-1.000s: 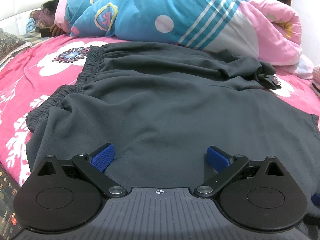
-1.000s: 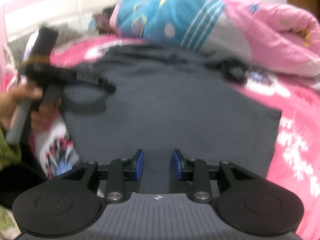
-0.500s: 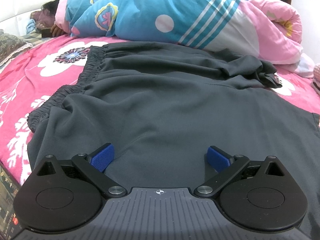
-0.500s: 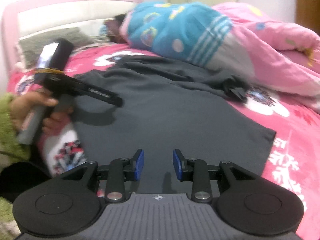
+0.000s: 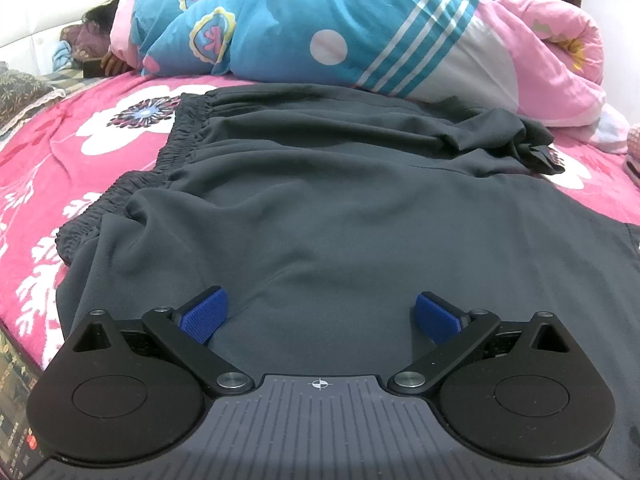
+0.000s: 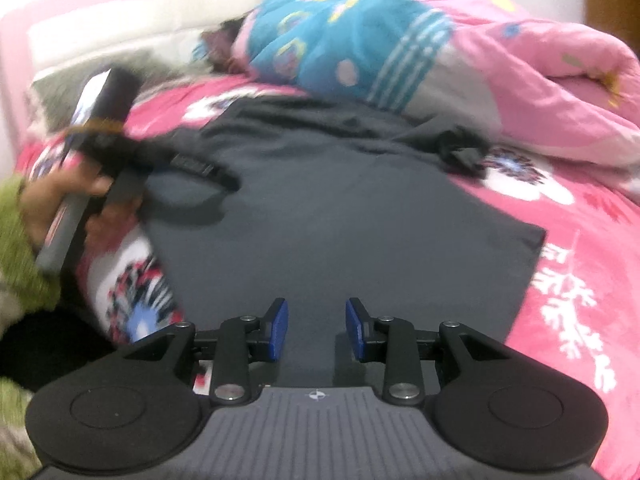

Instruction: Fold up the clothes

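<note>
The dark shorts [image 5: 340, 208] lie flat across the pink bed [image 5: 80, 148], leaving their near half open to a hand-held gripper from above. The far side is blocked by a heaped quilt [image 5: 360, 28] pressed against the shorts' far edge. In the blurred right wrist view, the left hand-held gripper [image 6: 224, 178] hangs over the shorts' left edge; bare bed [image 6: 580, 280] lies free on the right.
</note>
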`<state>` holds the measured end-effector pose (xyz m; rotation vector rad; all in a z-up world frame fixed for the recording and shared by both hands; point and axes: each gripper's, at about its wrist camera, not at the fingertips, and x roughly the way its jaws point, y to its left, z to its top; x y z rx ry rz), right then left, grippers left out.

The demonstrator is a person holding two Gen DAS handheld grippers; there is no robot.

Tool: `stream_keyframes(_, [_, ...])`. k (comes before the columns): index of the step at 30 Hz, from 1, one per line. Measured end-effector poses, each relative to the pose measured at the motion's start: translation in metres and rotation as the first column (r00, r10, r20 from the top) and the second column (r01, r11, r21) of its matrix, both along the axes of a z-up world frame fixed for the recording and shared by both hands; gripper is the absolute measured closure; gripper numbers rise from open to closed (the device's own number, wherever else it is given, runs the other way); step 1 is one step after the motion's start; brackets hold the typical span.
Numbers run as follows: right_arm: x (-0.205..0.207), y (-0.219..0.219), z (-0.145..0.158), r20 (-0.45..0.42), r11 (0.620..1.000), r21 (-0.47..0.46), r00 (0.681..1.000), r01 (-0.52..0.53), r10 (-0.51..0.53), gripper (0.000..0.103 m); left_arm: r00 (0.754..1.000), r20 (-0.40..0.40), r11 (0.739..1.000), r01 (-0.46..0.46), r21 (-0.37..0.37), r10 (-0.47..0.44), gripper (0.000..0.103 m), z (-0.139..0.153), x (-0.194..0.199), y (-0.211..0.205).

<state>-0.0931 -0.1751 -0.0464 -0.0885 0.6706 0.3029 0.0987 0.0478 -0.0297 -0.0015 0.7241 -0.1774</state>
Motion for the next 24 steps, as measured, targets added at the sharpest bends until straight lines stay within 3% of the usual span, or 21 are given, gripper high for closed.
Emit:
stream_keyframes(6, [0.005,-0.002,-0.011,-0.019,0.999,0.0,0.999,0.035,-0.035,0.069,1.0,0.004,1.0,0.0,-0.003,0.0,0.002,0.0,-0.001,0.0])
stream_keyframes(9, [0.001,0.003,-0.021,-0.065,1.0,-0.022,0.998,-0.005,0.004,0.068,1.0,0.007,1.0,0.001,-0.012,-0.001,0.002,0.001,-0.002,0.003])
stream_keyframes(17, [-0.019,-0.002,-0.005,-0.091,0.996,0.019,0.992,-0.09,0.092,0.069,0.996,0.085,0.997,-0.002,-0.082,0.009,0.002,0.019,-0.017,0.019])
stream_keyframes(24, [0.006,-0.047,0.038,0.003,0.981,0.19,0.999,0.049,-0.05,0.068,0.986,0.164,0.993,0.038,-0.111,-0.02,0.002,0.047,-0.001,0.007])
